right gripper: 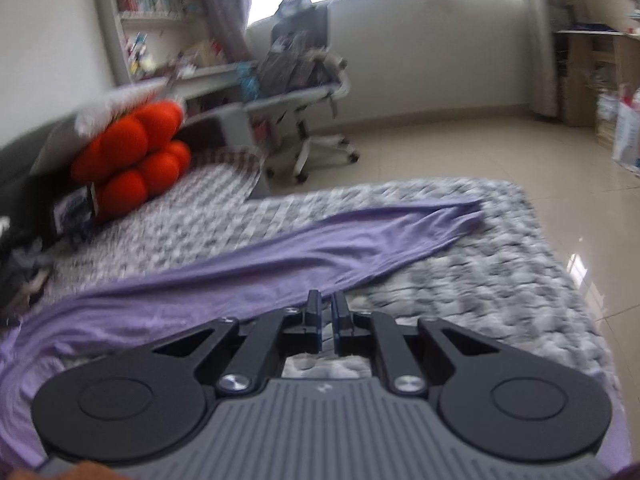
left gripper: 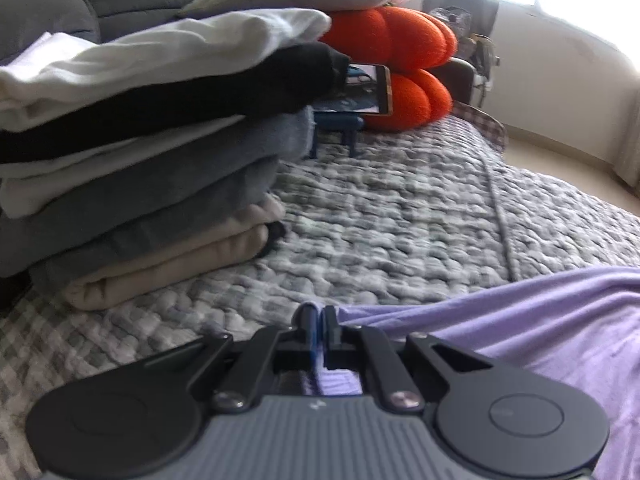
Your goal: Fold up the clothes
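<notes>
A stack of folded clothes (left gripper: 140, 152) is seen only in the left wrist view, an office chair (right gripper: 304, 92) and tiled floor (right gripper: 500, 148) only in the right. The lilac garment (right gripper: 280, 264) is spread long and creased across the quilted bed (right gripper: 460, 280). Its edge is pinched by the closed left gripper (left gripper: 320, 312); the right gripper (right gripper: 326, 300) is held nearly closed at the cloth's edge, a grip that cannot be confirmed

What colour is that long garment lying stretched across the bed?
Light purple, a plain lilac with no pattern. The garment shows best in the right wrist view.
</notes>
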A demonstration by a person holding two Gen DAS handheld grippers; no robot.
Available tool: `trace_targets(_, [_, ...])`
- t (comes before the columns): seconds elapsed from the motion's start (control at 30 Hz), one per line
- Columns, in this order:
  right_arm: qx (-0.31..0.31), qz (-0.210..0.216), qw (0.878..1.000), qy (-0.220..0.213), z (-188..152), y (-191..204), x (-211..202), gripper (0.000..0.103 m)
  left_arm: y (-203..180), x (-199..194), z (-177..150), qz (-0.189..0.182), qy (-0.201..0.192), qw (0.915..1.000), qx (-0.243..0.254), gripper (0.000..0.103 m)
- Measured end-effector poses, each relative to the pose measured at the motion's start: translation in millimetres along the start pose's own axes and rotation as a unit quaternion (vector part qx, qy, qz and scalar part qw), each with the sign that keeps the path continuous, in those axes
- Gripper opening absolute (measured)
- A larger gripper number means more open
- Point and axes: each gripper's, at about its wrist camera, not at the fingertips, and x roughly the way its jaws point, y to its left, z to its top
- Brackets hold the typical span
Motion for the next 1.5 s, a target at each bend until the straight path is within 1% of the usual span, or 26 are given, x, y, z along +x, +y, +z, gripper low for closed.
trace_targets(0.03, [0.002,0.006,1.0,0.013,0,1,5,0.016,1,0,0,-0.004,0.003,1.0,-0.005,0.006])
trace_targets(0.07, [0.007,0.007,1.0,0.024,0,1,11,0.027,2,0,1,-0.007,0.004,0.9999,-0.009,0.009])
trace_targets(0.1, [0.012,0.007,0.999,0.035,1,1,16,0.037,2,-1,1,-0.011,0.005,0.9998,-0.013,0.01])
trace_targets(0.13, [0.012,0.006,0.999,0.037,1,2,20,0.05,3,-2,1,-0.015,0.005,0.9997,-0.017,0.016])
trace_targets(0.17, [0.011,0.005,0.999,0.037,1,4,24,0.053,4,-4,1,-0.018,0.005,0.9997,-0.017,0.02])
trace_targets(0.27, [0.02,0.002,0.999,0.034,5,3,33,0.053,3,-5,1,-0.019,0.003,0.9998,-0.01,0.02])
trace_targets(0.3, [0.031,0.002,0.999,0.033,8,-1,35,0.053,4,-6,1,-0.021,0.003,0.9997,-0.013,0.02])
trace_targets(0.37, [0.059,-0.012,0.998,0.023,18,-12,39,0.053,5,-7,1,-0.025,0.002,0.9996,-0.016,0.02])
trace_targets(0.47, [0.088,-0.056,0.994,0.017,33,-35,45,0.053,4,-8,1,-0.022,0.001,0.9997,-0.006,0.02])
trace_targets(0.53, [0.089,-0.082,0.992,0.016,45,-52,48,0.053,2,-8,0,-0.019,0.0,0.9998,0.007,0.02])
trace_targets(0.63, [0.046,-0.112,0.993,0.016,68,-65,56,0.053,-1,-9,2,-0.021,-0.003,0.9996,0.021,0.021])
trace_targets(0.7, [-0.004,-0.112,0.993,0.026,82,-65,67,0.053,-2,-4,3,-0.02,0.0,0.9996,0.02,0.024])
trace_targets(0.77, [-0.061,-0.111,0.991,0.04,92,-61,80,0.053,-3,0,4,-0.021,0.004,0.9997,0.015,0.029])
trace_targets(0.83, [-0.11,-0.103,0.987,0.059,95,-57,95,0.053,-2,4,4,-0.024,0.012,0.9996,0.003,0.029])
trace_targets(0.97, [-0.173,-0.107,0.976,0.083,84,-61,118,0.053,1,11,2,-0.025,0.025,0.9993,-0.016,0.029])
trace_targets(1.03, [-0.181,-0.099,0.976,0.069,76,-65,117,0.053,2,12,1,-0.026,0.027,0.9991,-0.021,0.029])
trace_targets(1.1, [-0.176,-0.106,0.977,0.06,74,-72,118,0.053,2,15,-1,-0.021,0.027,0.9992,-0.019,0.029])
trace_targets(1.13, [-0.173,-0.11,0.977,0.056,73,-76,118,0.05,1,15,-1,-0.015,0.025,0.9994,-0.015,0.027])
trace_targets(1.17, [-0.172,-0.114,0.977,0.058,74,-78,121,0.034,-1,15,-2,-0.01,0.023,0.9996,-0.011,0.022])
trace_targets(1.2, [-0.171,-0.118,0.976,0.06,75,-80,125,0.022,-4,15,-2,-0.005,0.019,0.9998,-0.007,0.018])
trace_targets(1.23, [-0.174,-0.12,0.975,0.065,75,-78,129,0.001,-5,14,-1,-0.002,0.016,0.9999,-0.005,0.01])
trace_targets(1.27, [-0.185,-0.129,0.972,0.067,76,-74,132,0.001,-7,14,-1,-0.001,0.014,0.9999,-0.004,0.004])
trace_targets(1.33, [-0.21,-0.15,0.964,0.069,79,-64,139,0.0,-10,11,0,0.002,0.008,1.0,0.0,0.003])
trace_targets(1.4, [-0.207,-0.166,0.963,0.054,87,-60,140,0.0,-11,8,1,0.011,-0.002,0.9999,0.005,0.003])
trace_targets(1.5, [-0.198,-0.183,0.962,0.036,98,-66,136,0.0,-11,5,4,0.021,-0.015,0.9997,0.003,0.003])
